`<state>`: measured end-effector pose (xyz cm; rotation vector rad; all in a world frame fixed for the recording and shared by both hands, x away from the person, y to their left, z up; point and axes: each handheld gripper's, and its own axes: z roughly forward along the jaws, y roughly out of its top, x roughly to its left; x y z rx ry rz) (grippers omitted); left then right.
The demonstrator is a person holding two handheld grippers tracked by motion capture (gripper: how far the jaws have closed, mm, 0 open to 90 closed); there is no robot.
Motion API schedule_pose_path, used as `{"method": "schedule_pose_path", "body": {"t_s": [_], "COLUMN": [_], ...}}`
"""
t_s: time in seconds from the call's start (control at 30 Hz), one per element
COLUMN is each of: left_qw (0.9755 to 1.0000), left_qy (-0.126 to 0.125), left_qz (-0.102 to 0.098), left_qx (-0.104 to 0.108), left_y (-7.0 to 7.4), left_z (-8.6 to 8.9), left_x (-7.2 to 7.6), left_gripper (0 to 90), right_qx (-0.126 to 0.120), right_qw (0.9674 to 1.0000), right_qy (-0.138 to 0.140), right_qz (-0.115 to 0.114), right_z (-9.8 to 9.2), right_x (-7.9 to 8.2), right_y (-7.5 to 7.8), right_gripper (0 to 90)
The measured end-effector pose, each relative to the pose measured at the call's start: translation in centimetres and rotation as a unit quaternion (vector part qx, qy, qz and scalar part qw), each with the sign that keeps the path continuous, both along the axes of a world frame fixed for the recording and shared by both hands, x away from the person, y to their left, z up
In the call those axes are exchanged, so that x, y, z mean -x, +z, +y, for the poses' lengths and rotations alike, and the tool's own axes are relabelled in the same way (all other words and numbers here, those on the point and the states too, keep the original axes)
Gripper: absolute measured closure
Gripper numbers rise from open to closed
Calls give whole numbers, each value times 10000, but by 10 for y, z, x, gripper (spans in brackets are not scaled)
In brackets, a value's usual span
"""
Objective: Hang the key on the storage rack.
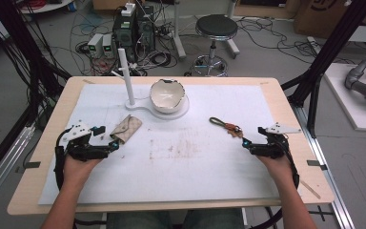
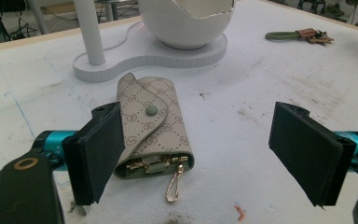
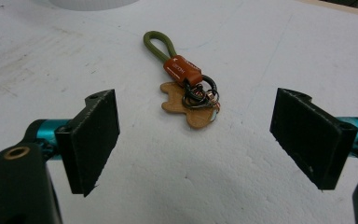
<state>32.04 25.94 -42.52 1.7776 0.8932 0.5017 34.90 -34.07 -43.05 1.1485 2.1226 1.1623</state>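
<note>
white table [image 1: 181,176], both tongs low, level, open

In the left gripper view, the key pouch's [image 2: 151,126] near left corner is covered by one jaw of the left tongs [image 2: 205,154]. The white bowl [image 2: 186,21] and post [image 2: 89,30] are cut off by the top edge.

Even bright overhead light, soft shadows, high view slightly blurry.
</note>
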Motion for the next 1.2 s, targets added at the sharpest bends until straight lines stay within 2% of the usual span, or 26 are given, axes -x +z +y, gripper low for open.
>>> {"method": "schedule_pose_path", "body": {"t_s": [0.23,0.33,0.4,0.8,0.9,1.13,1.2], "left_qw": [9999,9999,9999,9997,9993,9994,9993], "left_qy": [29,15,10,70,54,98,107], "left_qz": [5,1,-20,-26,0,-21,-8], "left_qx": [-96,-171,-142,-226,-371,-345,-348], "left_y": [-1,-1,0,0,-1,0,-1], "left_z": [-1,-2,-2,-1,-1,2,2], "left_x": [-1,0,0,0,1,2,2], "left_gripper": [180,180,180,180,180,180,180], "right_qx": [58,95,134,236,264,417,468], "right_qw": [9999,9999,9999,9996,9994,9984,9978], "right_qy": [34,43,46,122,234,380,460], "right_qz": [74,29,-31,-54,-36,9,79], "right_z": [2,3,3,8,14,27,32], "right_x": [-3,-2,-1,-3,-11,-28,-40], "right_y": [-2,-2,0,5,8,16,16], "right_gripper": [158,158,158,158,158,158,158]}}
